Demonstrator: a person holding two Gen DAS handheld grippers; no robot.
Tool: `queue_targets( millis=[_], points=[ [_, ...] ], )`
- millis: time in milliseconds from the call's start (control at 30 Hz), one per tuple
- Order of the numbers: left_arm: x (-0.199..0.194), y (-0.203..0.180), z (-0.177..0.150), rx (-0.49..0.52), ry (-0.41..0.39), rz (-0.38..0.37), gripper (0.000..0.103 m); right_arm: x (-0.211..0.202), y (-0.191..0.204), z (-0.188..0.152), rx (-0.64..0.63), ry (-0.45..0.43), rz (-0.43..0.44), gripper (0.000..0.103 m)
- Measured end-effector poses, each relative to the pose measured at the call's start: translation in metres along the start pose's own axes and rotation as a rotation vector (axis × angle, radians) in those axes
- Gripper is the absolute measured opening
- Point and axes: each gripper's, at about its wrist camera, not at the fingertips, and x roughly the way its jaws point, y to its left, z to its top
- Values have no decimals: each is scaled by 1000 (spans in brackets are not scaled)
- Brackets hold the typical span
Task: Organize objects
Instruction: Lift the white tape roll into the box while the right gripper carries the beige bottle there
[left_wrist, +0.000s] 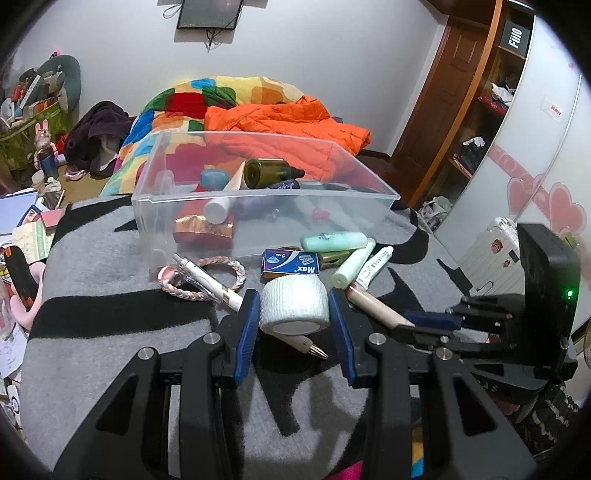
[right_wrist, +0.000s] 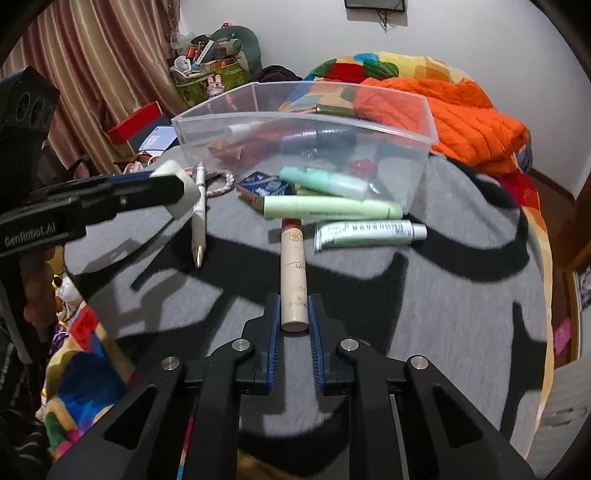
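A bedroom with white walls: the things lie on a bed under a grey blanket with black shapes (right_wrist: 461, 295), and behind it are a patchwork quilt (left_wrist: 207, 92) and an orange padded jacket (left_wrist: 288, 122). A striped curtain (right_wrist: 103, 74) hangs at the left of the right wrist view; a wooden door (left_wrist: 443, 92) and a wardrobe with pink hearts (left_wrist: 535, 184) stand at the right of the left wrist view.

The near half of the blanket is bare, so there is room in front of both tongs. Farther back a clear plastic bin (left_wrist: 373, 195) stands open-topped; several bottles and tubes lie inside, too jumbled to count.

From the left, outside the bin: one braided ring (left_wrist: 207, 291), one white pen (right_wrist: 199, 218), one white bandage roll (left_wrist: 295, 302), one blue box (left_wrist: 291, 262), two pale green tubes (right_wrist: 332, 208), one white ointment tube (right_wrist: 369, 232) and one beige tube (right_wrist: 293, 273).

The left tongs (left_wrist: 295, 314) are partly closed on the bandage roll, both blue pads touching its sides, and hold it above the pen. The right tongs (right_wrist: 294, 321) are closed nearly as far as they go on the near end of the beige tube, which points away towards the bin.
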Motion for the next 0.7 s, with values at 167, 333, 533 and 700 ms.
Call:
queue_targets(
  millis=[167, 333, 533, 700],
  points=[
    [-9, -4, 1, 12, -19, 7, 38, -4, 4, -3, -11, 28, -1, 14],
    [-17, -5, 8, 7, -47, 14, 38, 11, 6, 14, -2, 31, -15, 21],
    [-26, -3, 15, 3, -77, 44, 38, 21, 17, 22, -34, 11, -47, 14],
    [-31, -1, 21, -4, -105, 51, 38, 11, 19, 30, -19, -35, -32, 14]
  ],
)
